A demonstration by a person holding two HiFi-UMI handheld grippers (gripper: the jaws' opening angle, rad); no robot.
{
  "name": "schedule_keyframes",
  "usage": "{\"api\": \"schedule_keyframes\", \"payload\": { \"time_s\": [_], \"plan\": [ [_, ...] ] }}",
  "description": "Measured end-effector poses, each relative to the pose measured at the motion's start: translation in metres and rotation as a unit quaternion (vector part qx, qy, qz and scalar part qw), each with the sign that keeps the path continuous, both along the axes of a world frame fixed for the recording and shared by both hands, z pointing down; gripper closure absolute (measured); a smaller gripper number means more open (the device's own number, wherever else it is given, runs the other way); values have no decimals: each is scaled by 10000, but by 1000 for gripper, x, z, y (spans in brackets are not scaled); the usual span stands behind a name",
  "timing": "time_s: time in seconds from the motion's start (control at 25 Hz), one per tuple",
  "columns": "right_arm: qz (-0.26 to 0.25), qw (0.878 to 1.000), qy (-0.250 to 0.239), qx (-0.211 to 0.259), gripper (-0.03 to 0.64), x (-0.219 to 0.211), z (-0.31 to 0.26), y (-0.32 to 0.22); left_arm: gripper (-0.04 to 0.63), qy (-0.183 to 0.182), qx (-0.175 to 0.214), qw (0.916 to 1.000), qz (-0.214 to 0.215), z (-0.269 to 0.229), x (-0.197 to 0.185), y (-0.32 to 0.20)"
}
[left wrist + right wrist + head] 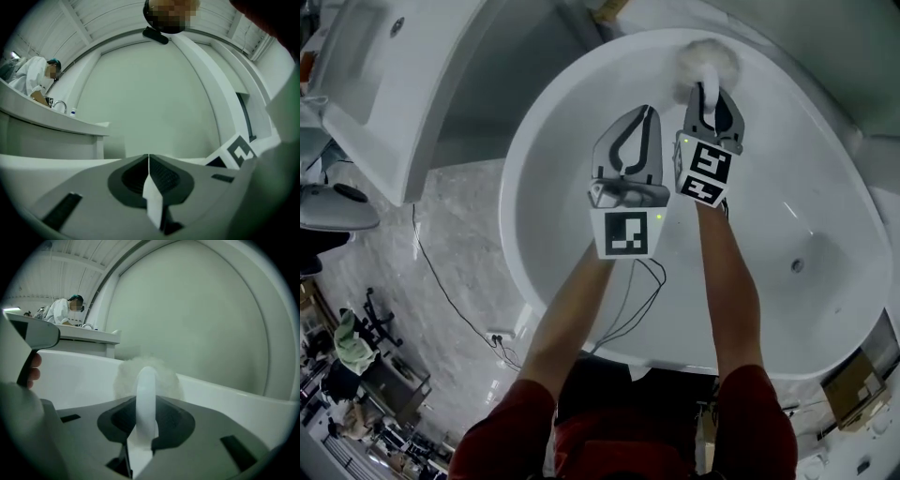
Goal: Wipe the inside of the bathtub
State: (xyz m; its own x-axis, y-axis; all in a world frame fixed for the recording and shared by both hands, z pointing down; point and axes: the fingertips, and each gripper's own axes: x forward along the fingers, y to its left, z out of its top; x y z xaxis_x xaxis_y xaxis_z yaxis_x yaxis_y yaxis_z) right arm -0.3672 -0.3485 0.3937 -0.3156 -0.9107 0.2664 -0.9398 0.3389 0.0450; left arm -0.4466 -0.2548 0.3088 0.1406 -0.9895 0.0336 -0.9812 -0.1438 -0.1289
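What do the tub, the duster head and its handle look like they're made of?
Bathtub: glossy white, with smooth seamless curves and soft highlights. It could be acrylic or glazed ceramic; the look doesn't settle which.
Duster head: a pale, fuzzy puff with soft edges, likely microfibre or a wool-like fibre.
Handle: a smooth, white, slightly translucent rounded strip, probably plastic.

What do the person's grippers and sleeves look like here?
Both the left gripper and right gripper are grey with black inner pads; each carries a white cube printed with black square markers and a small green light. Thin dark cables hang from the left one. The sleeves are dark red.
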Motion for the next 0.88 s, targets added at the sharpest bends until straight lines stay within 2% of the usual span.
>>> {"api": "schedule_keyframes", "payload": {
  "time_s": [0.16, 0.32, 0.52, 0.64, 0.76, 0.88],
  "plan": [
    [-123, 9997, 68, 200, 523, 2, 7, -1, 578, 61, -42, 9999, -88, 16, 3, -2],
    [-202, 9995, 187, 128, 525, 19, 21, 1, 578, -56, -143, 9999, -7, 34, 23, 1],
    [217, 9996, 184, -21, 525, 95, 30, -11, 578, 184, -194, 9996, 4, 46, 75, 2],
    [431, 9987, 254, -89, 525, 125, 39, -10, 578, 316, -220, 9993, 17, 52, 89, 6],
    [538, 9980, 310, -127, 525, 147, 46, -1, 578, 301, -236, 9992, 134, 54, 108, 11],
    [663, 9968, 402, -170, 525, 189, 57, 8, 578, 289, -286, 9988, 288, 57, 146, 14]
  ]
}}
